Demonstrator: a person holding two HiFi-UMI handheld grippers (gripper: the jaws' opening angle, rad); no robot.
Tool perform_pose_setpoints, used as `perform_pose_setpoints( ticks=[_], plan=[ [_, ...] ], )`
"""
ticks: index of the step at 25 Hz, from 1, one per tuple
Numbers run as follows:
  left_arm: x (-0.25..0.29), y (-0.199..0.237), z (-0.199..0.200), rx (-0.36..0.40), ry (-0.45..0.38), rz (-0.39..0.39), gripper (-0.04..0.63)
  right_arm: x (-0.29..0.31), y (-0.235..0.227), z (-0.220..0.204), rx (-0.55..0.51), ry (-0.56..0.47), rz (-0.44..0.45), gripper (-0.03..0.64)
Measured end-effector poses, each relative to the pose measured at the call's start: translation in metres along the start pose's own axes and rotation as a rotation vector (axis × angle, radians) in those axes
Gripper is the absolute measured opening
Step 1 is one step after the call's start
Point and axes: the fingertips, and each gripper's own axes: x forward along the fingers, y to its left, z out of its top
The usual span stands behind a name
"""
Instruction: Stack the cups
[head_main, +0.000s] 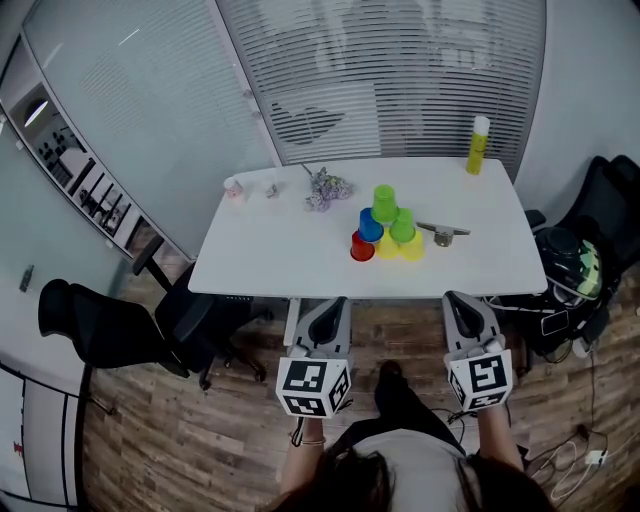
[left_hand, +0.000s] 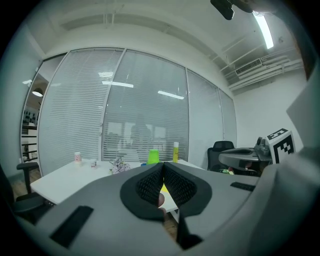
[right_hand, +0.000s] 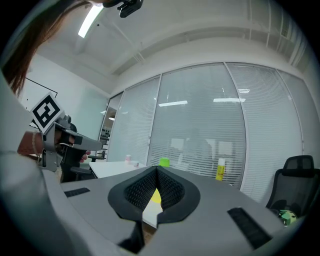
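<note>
A pyramid of plastic cups stands on the white table (head_main: 280, 250): a red cup (head_main: 362, 247) and yellow cups (head_main: 399, 248) at the bottom, a blue cup (head_main: 371, 225) and a green cup (head_main: 402, 227) above them, and a green top cup (head_main: 385, 203). My left gripper (head_main: 334, 301) and right gripper (head_main: 456, 297) hover side by side just off the table's near edge, both shut and empty. The top green cup (left_hand: 153, 156) shows beyond the shut left gripper (left_hand: 162, 166) in the left gripper view. It shows again as the green cup (right_hand: 164, 162) over the shut right gripper (right_hand: 156, 170).
A yellow bottle (head_main: 478, 145) stands at the table's far right corner. Dried flowers (head_main: 327, 188), a small pink cup (head_main: 235, 188) and a metal tool (head_main: 443, 232) lie on the table. Black office chairs (head_main: 120, 330) stand at the left, another chair with bags (head_main: 590, 260) at the right.
</note>
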Motion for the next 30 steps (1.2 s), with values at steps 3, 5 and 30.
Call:
perform_pose_setpoints(
  ticks=[3,5,30],
  plan=[
    [-0.003,-0.005,-0.002,0.003,-0.008,-0.014,0.02,-0.003,0.001,-0.001,0.003,0.005,-0.003,0.028],
    [-0.005,-0.008,-0.003,0.009,-0.012,-0.023,0.02,-0.005,0.001,-0.002,0.004,0.006,-0.006,0.028],
    [-0.008,-0.019,-0.007,0.048,-0.03,-0.069,0.02,-0.006,0.007,-0.001,-0.007,0.031,-0.005,0.028]
  ],
)
